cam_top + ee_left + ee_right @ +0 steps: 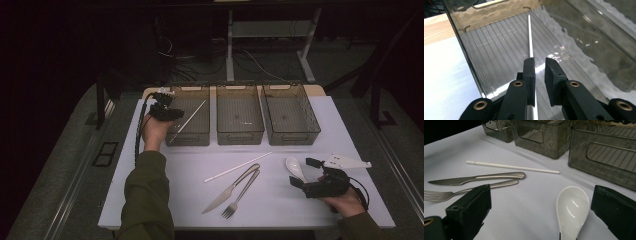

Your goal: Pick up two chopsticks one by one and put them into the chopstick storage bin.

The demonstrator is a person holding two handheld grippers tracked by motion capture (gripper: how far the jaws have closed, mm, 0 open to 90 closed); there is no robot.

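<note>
My left gripper [165, 107] hovers over the left bin [197, 135], its jaws a narrow gap apart. A white chopstick [530, 35] lies slanted on that bin's ribbed floor and runs under the left gripper [539, 61], close by one jaw and not pinched. My right gripper [303, 172] rests low at the table's right with its jaws wide open around the handle end of a white ceramic spoon [572, 207]. In the right gripper view, the right gripper [541, 195] faces a knife [477, 178], a fork [454, 193] and a second white chopstick [511, 166].
Three smoky transparent bins stand in a row at the back; the middle bin [240, 134] and the right bin [300, 136] look bare inside. Knife [231, 189] and fork [241, 192] lie side by side mid-table on the white table [280, 210].
</note>
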